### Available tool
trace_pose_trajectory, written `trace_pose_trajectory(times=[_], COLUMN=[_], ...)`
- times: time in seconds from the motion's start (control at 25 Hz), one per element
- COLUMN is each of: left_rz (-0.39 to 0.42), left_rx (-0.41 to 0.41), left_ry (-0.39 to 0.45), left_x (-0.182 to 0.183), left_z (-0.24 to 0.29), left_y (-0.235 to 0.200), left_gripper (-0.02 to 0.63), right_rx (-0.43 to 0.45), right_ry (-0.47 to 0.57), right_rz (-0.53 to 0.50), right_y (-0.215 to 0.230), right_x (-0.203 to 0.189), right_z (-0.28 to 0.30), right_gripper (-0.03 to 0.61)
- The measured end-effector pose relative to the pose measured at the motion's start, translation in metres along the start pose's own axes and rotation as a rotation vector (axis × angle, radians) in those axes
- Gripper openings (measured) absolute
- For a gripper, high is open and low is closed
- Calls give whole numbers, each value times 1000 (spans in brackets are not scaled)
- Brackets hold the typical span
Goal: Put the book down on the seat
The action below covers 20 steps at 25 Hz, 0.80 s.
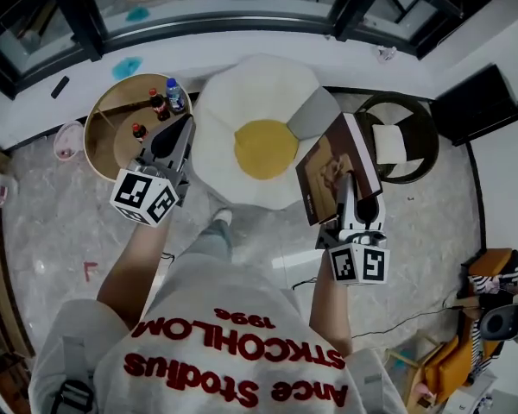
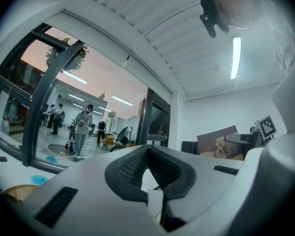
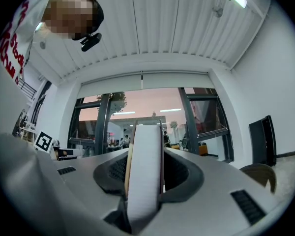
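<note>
- Right tongs [image 1: 349,188] are clamped on the book [image 1: 321,172]. The right gripper view shows the pale page block wedged upright between the pads, a cover on either side.
- The book is up in the air, held on edge, its brown picture cover facing the seat. It hangs over the seat's right rim, near the grey patch, and it isn't resting on anything.
- Left tongs [image 1: 174,141] are pinched together with nothing in them, the pads meeting at the tips. They hover at the seat's left rim, just beside the round worktop [image 1: 112,115].
- So we're in the carry-over: book gripped, brought to the seat, set-down not yet made.
- The seat [image 1: 242,93] is a big fried-egg cushion, white with a yellow yolk [image 1: 266,148], and its top is free.
- Next, I'd say, the right hand wants to go in over the yolk, tip the book flat, lower it until the cover meets the cushion, and only then let the tongs part.
- That cushion looks soft, so a release from height could let the book slide off the edge.
- Further off, bottles [image 1: 174,95] stand on the worktop, well out of the way.
</note>
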<state>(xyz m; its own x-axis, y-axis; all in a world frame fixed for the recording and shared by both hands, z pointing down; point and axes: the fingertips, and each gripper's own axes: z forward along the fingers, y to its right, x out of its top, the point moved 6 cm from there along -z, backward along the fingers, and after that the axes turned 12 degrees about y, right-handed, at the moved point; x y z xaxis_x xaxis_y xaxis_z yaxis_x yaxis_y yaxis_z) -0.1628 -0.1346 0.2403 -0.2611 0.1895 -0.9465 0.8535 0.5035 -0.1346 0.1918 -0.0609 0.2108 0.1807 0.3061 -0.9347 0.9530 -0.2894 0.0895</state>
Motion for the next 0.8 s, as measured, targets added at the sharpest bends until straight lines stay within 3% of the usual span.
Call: trace_pose_trajectory(times=[0.8], left_rz=[3], left_rx=[-70], left_ry=[11], left_x=[-14], left_z=[126], left_y=[-86], left_gripper=[14], right_rx=[-67], right_ry=[44], right_rz=[-27], right_y=[20], right_x=[-29], right_z=[127], right_gripper=[161])
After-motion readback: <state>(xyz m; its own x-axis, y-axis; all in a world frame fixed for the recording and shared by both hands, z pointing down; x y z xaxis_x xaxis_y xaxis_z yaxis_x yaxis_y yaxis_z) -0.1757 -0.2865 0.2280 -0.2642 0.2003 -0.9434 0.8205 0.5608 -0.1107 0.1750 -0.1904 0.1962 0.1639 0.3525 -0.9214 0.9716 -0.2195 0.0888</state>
